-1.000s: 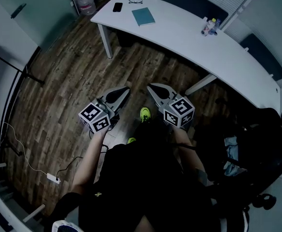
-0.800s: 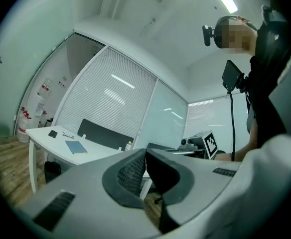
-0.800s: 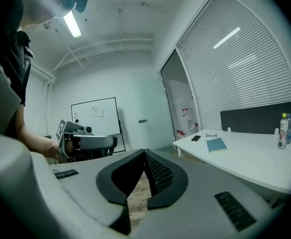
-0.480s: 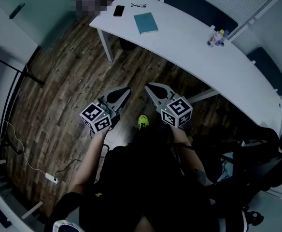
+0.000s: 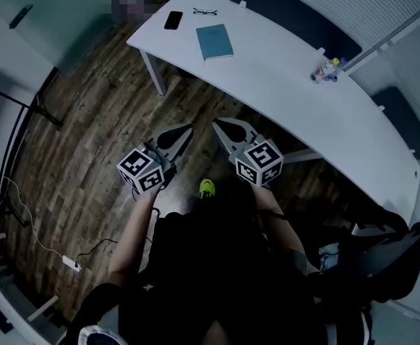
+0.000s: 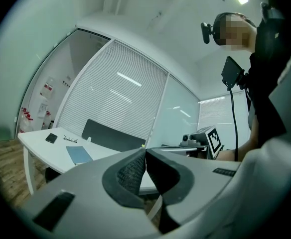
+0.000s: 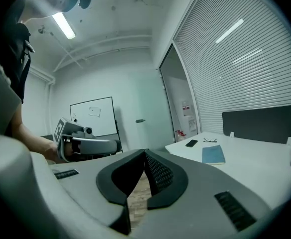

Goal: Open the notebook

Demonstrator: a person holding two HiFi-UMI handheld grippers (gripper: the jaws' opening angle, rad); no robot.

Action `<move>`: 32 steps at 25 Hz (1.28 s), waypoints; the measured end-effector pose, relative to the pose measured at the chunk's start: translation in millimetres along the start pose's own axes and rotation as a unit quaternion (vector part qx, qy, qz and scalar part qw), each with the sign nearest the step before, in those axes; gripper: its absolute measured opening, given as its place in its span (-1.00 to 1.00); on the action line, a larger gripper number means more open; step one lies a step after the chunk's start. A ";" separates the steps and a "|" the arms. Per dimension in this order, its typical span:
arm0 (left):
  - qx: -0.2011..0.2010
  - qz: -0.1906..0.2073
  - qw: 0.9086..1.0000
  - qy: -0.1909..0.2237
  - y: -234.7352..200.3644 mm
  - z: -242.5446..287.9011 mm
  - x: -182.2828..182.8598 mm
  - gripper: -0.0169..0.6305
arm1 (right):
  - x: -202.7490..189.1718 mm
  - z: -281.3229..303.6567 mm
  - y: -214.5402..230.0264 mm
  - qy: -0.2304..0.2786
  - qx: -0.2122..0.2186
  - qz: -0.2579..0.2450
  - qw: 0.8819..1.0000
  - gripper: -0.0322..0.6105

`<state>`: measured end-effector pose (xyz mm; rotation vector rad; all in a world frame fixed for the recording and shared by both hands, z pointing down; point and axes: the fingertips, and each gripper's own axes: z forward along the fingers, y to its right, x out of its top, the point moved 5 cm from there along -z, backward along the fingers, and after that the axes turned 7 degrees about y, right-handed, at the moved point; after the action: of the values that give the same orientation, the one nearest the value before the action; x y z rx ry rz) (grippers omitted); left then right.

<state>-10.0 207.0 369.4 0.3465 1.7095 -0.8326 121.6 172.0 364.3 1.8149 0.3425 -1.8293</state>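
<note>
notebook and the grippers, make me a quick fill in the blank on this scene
1. The teal notebook on the white table is ____, not open.
2. The flat black ____ lies near the glasses at the table's end.
3. The jaws of the left gripper and right gripper are ____, with nothing between them.
Missing words: closed; phone; shut.

Grey left gripper and right gripper; black-and-white marker cubes; black mesh-padded fingers; black top; neon-green shoe
</note>
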 end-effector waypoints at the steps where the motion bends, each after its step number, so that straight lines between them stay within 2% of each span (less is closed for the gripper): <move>1: 0.001 0.001 1.000 0.000 -2.4 5.7 -0.9 -0.89 | 0.7 1.8 5.6 0.000 0.004 -0.001 1.000 -0.90; 10: 0.019 0.000 1.000 -0.001 -24.9 37.7 -6.7 -0.89 | -1.9 18.2 42.3 -0.005 0.017 0.001 1.000 -0.90; 20: 0.007 0.003 1.000 -0.001 -55.7 74.2 -9.0 -0.89 | -7.2 35.5 79.0 -0.004 -0.003 0.013 1.000 -0.90; 28: -0.018 0.000 1.000 -0.014 -108.4 118.6 -13.9 -0.89 | -13.8 72.1 126.6 -0.016 -0.028 0.010 0.999 -0.90; 32: -0.012 -0.002 1.000 -0.010 -138.2 140.1 -10.5 -0.89 | -16.8 94.1 151.6 -0.025 -0.039 0.012 0.999 -0.90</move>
<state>9.1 15.7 412.9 0.3172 1.7004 -0.8141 122.3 0.2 415.2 1.7112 0.3671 -1.8165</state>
